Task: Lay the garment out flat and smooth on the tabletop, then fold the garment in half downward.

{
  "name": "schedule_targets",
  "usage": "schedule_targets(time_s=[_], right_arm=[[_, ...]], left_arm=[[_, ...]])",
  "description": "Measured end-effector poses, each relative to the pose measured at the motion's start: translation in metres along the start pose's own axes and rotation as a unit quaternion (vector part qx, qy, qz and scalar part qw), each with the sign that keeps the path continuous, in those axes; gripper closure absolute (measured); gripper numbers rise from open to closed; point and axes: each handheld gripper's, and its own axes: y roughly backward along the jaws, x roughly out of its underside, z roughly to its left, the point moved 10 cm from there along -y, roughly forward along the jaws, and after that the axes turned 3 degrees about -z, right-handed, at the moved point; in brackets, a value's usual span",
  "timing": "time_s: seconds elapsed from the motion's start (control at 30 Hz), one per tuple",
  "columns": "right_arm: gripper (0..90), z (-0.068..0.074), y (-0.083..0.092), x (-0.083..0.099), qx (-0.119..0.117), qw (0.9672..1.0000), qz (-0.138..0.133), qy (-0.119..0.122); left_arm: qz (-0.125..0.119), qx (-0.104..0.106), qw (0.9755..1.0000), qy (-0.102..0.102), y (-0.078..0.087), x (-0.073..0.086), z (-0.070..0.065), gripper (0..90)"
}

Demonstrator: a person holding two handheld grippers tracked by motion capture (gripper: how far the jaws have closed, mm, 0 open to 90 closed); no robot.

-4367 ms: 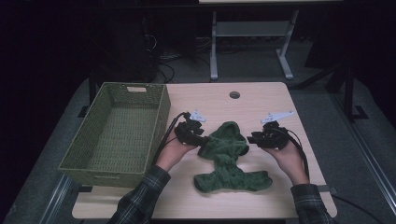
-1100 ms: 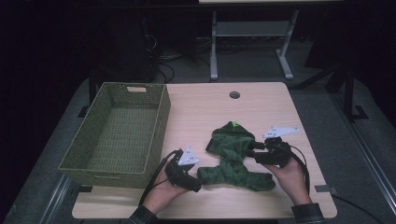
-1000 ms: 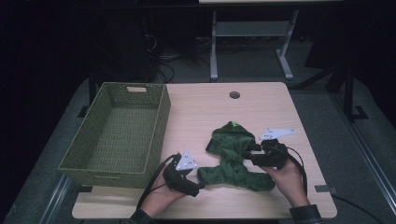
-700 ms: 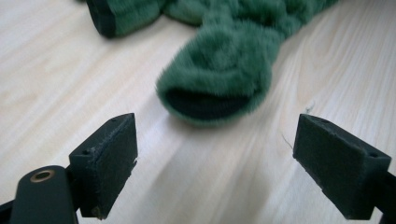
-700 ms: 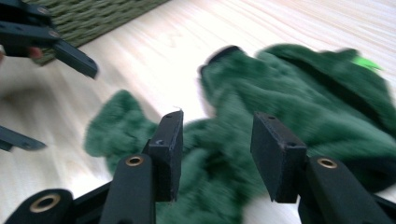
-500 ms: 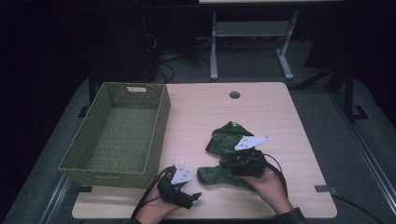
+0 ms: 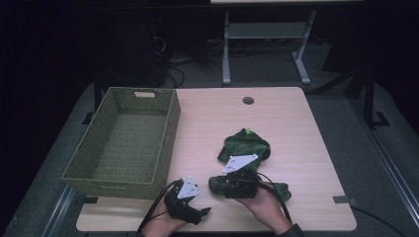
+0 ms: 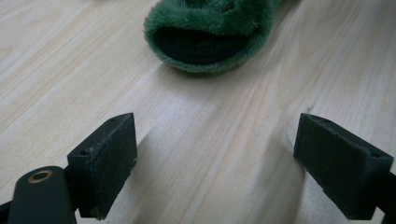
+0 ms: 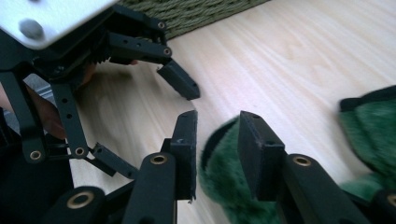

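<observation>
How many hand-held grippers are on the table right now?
2. The left hand-held gripper sits near the front edge beside the wicker basket, jaws open. The right hand-held gripper is on the green fleece garment.

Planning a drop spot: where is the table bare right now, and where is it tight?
Bare: the far strip of the table around the round hole, and the right side beyond the green garment. The basket is empty too. Tight: the near edge, where the left claw, right claw and garment crowd together.

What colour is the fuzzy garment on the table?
Dark green; the fuzzy garment shows best in the left gripper view.
</observation>
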Motion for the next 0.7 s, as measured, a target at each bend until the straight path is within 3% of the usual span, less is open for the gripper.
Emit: schedule_targets(time_s=[0.23, 0.43, 0.57, 0.7], right_arm=[[68.2, 0.009, -0.022, 0.007, 0.004, 0.9995, 0.027, 0.017], [67.7, 0.001, -0.034, 0.017, 0.043, 0.9973, 0.050, 0.032], [67.7, -0.004, -0.042, 0.026, 0.053, 0.9954, 0.069, 0.039], [74.6, -0.005, -0.044, 0.029, 0.061, 0.9953, 0.066, 0.035]], left_arm=[[-0.004, 0.002, 1.0000, -0.002, 0.000, 0.000, 0.001, 12.7], [-0.002, 0.000, 1.0000, -0.003, 0.001, 0.001, 0.001, 12.7], [-0.003, 0.000, 1.0000, -0.003, 0.001, 0.001, 0.001, 12.7], [-0.002, -0.001, 1.0000, -0.004, 0.001, 0.001, 0.001, 12.7]])
